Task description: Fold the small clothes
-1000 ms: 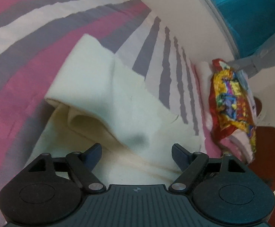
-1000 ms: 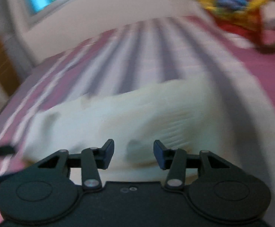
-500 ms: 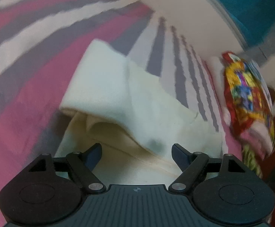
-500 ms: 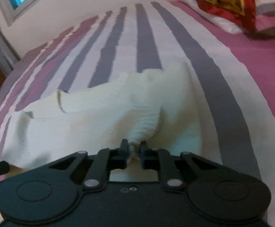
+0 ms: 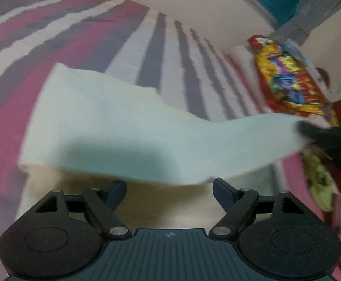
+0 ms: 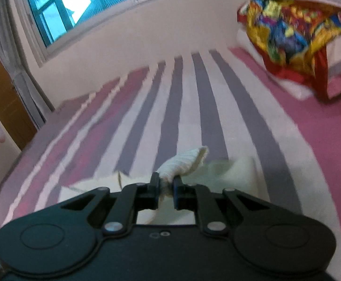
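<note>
Striped bedspread [image 6: 193, 107] under window | cream garment [image 5: 114, 126] half-lifted off it | my right gripper [image 6: 166, 188] clenched on a bunched corner | my left gripper [image 5: 169, 190] spread, empty | risk: thin pinch may slip, fold collapses

The cream garment [image 5: 128, 126] is soft matt knit, ribbed where the matt black plastic right gripper [image 6: 166, 188] pinches it. The striped bedsheet [image 6: 217, 107] is matt woven cloth; the bright cloth [image 6: 292, 23] at its far corner looks glossy.

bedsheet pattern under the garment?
Pink, grey and white stripes on the bedsheet; clearest in the right wrist view.
</note>
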`<move>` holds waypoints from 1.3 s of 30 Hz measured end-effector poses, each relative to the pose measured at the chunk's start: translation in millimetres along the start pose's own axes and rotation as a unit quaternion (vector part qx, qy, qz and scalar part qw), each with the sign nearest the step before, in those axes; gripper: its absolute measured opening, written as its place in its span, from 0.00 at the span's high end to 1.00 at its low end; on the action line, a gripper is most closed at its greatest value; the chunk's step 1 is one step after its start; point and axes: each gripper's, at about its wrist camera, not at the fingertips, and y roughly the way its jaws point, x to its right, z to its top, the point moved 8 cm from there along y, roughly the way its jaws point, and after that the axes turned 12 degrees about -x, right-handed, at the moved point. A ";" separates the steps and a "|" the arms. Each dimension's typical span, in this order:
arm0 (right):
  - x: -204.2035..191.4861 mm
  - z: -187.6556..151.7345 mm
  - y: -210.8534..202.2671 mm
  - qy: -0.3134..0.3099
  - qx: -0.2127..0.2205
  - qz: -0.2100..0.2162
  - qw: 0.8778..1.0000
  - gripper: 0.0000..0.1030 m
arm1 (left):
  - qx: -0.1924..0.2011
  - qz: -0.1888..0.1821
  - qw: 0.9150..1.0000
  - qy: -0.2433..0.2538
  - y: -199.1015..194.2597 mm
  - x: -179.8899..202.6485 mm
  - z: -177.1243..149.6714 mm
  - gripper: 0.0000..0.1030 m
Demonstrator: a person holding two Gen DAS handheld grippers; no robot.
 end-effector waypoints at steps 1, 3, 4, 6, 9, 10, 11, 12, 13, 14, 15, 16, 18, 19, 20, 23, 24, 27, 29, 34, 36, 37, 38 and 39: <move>0.6 4.4 -3.9 -0.001 0.007 -0.004 1.000 0.89 | 0.005 0.011 1.000 -0.002 0.5 -7.4 3.6 0.22; 6.2 11.5 -9.0 0.000 0.021 -0.018 1.000 0.89 | 0.028 0.038 0.999 -0.010 -2.7 -22.8 12.0 0.22; 9.8 13.6 -9.9 0.003 0.024 -0.023 0.999 0.89 | 0.044 0.050 0.997 -0.025 -8.9 -34.1 15.6 0.22; 20.3 15.3 -9.0 0.014 0.029 -0.036 0.999 0.89 | 0.074 0.047 0.995 -0.056 -21.9 -52.0 18.8 0.22; 25.8 14.1 -7.2 0.024 0.036 -0.034 0.998 0.89 | 0.119 0.054 0.988 -0.080 -40.4 -63.3 18.6 0.22; 23.4 13.1 -7.9 0.021 0.039 -0.031 0.999 0.89 | 0.134 0.045 0.986 -0.093 -46.2 -66.4 16.7 0.22; 18.8 14.0 -9.7 0.015 0.045 -0.029 0.998 0.89 | 0.144 0.036 0.983 -0.107 -50.3 -69.0 14.4 0.22; 13.6 13.9 -12.2 0.008 0.051 -0.028 0.998 0.89 | 0.146 0.027 0.982 -0.117 -51.3 -73.1 11.2 0.22; 11.4 14.3 -12.9 0.005 0.054 -0.028 0.998 0.89 | 0.136 0.020 0.982 -0.129 -48.4 -78.8 6.2 0.22; 12.3 13.0 -10.6 0.002 0.051 -0.033 0.998 0.89 | 0.122 0.018 0.982 -0.142 -45.1 -85.5 0.2 0.22; 16.1 9.8 -5.4 0.002 0.043 -0.041 0.998 0.89 | 0.111 0.010 0.981 -0.156 -43.0 -92.7 -5.4 0.22; 23.3 4.5 1.4 0.006 0.031 -0.048 0.998 0.89 | 0.104 -0.003 0.980 -0.171 -45.1 -97.6 -10.0 0.22; 45.3 -10.7 19.9 0.019 0.002 -0.074 0.997 0.89 | 0.096 -0.008 0.980 -0.173 -51.8 -100.7 -16.9 0.22; 55.7 -19.0 28.3 0.026 -0.014 -0.084 0.996 0.89 | 0.092 -0.006 0.982 -0.167 -55.2 -99.5 -20.1 0.22; 63.4 -27.0 34.6 0.030 -0.027 -0.090 0.995 0.89 | 0.089 -0.007 0.983 -0.163 -59.6 -98.9 -23.1 0.22; 77.5 -47.4 53.7 0.030 -0.063 -0.101 0.992 0.88 | 0.098 -0.014 0.983 -0.153 -73.9 -89.3 -26.9 0.22; 80.8 -51.2 57.8 0.035 -0.068 -0.103 0.992 0.87 | 0.105 -0.023 0.983 -0.149 -79.9 -82.8 -24.0 0.22; 85.5 -57.1 65.7 0.059 -0.089 -0.085 0.991 0.76 | 0.106 -0.034 0.985 -0.132 -80.0 -63.9 -9.2 0.22; 85.4 -56.8 64.2 0.067 -0.087 -0.075 0.991 0.74 | 0.094 -0.028 0.988 -0.116 -64.1 -53.5 -0.9 0.22; 81.3 -65.7 72.2 0.009 -0.087 -0.133 0.987 0.83 | 0.059 0.021 0.989 -0.134 -16.9 -69.4 6.9 0.22; 78.9 -65.0 74.5 -0.001 -0.088 -0.138 0.986 0.83 | 0.067 0.024 0.989 -0.132 -16.7 -71.0 9.4 0.22; 77.2 -62.7 73.8 -0.002 -0.085 -0.137 0.987 0.87 | 0.067 0.024 0.989 -0.133 -18.9 -69.3 10.4 0.22; 75.3 -58.6 70.2 0.000 -0.077 -0.132 0.988 0.88 | 0.074 0.031 0.989 -0.123 -22.5 -66.6 13.5 0.22; 74.9 -54.5 64.2 -0.001 -0.061 -0.129 0.990 0.88 | 0.083 0.045 0.989 -0.110 -24.7 -65.2 16.4 0.22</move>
